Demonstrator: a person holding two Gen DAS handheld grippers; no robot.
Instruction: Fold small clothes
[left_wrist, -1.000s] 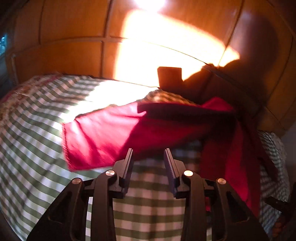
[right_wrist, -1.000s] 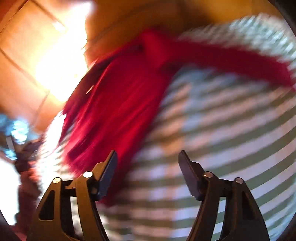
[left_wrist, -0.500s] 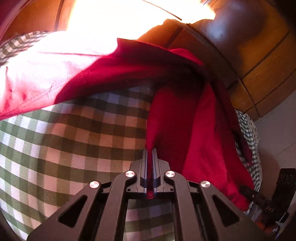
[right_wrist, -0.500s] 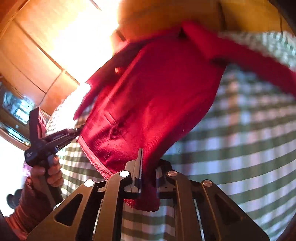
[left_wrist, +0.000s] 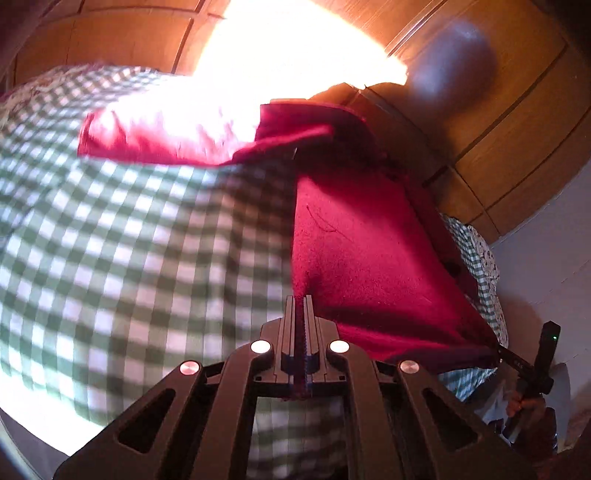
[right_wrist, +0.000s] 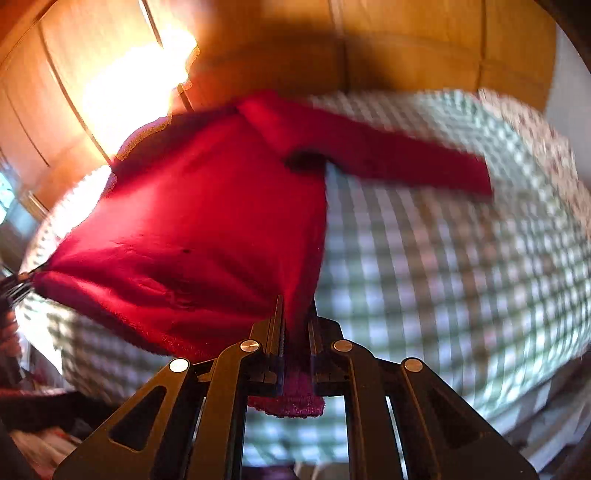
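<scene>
Left gripper (left_wrist: 300, 306) clamped on red sweater (left_wrist: 362, 251) hem corner; right gripper (right_wrist: 295, 321) pinching opposite corner; sleeve (right_wrist: 388, 155) trailing over checked bedsheet (right_wrist: 443, 258).

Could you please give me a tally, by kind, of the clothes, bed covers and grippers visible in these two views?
Red sweater: 1
Green checked bed cover: 1
Grippers: 2, the left gripper and the right gripper, each shut on a bottom corner of the sweater
Total: 4
</scene>
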